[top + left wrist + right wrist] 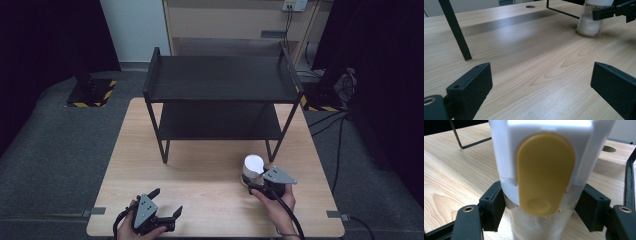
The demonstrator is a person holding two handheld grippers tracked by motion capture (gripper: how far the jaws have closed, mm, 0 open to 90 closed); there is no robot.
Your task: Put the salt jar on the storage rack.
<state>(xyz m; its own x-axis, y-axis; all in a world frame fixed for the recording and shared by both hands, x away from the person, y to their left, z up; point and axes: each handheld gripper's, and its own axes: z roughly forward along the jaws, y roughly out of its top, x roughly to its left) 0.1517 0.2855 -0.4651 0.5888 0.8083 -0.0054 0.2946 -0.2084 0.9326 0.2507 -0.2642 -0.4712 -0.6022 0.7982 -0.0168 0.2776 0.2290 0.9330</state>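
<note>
Risk sits lower right of the frame: right gripper (257, 181) fingers clamp the jar (541, 182) just below its lid on the counter (210, 175), so it could tip, while left gripper (160, 207) fingers gape empty.

Overhead view, two low table-level views

No readable text, label, brand or number appears anywhere. The jar (541, 170) carries a white cap and a plain yellow tab with no lettering. The only sign-like marks are yellow-and-black hazard stripes on a floor base (91, 93) at the left and on another base (320, 107) at the right, behind the table.
</note>
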